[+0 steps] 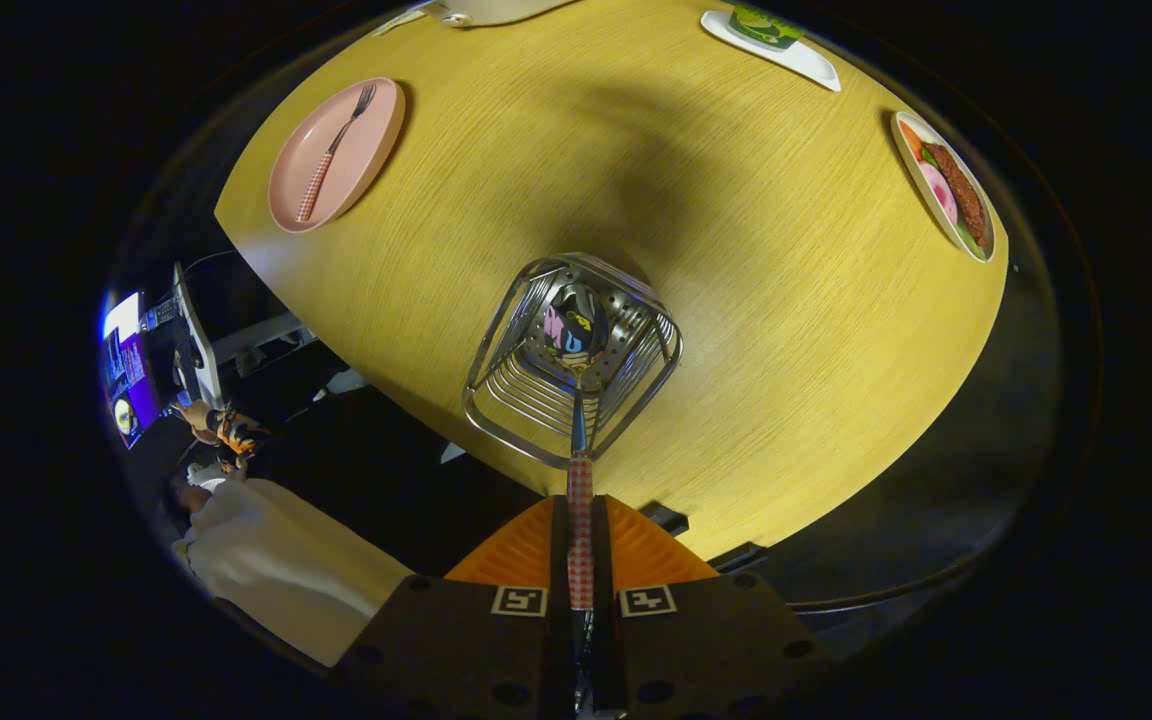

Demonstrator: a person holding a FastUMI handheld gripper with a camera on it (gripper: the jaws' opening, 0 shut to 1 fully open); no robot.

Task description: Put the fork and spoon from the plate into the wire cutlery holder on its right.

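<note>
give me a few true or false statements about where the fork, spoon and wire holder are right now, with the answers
1. The claw is shut on the spoon by its checked handle. True.
2. The spoon's bowl hangs over the opening of the wire cutlery holder. True.
3. The fork already stands in the holder. False: it lies on the pink plate, well beyond the fingers.
4. The pink plate holds both fork and spoon. False: the fork alone lies on it.
5. The holder lies tipped on its side. False: it stands upright on the wooden table, its mouth facing the camera.
</note>
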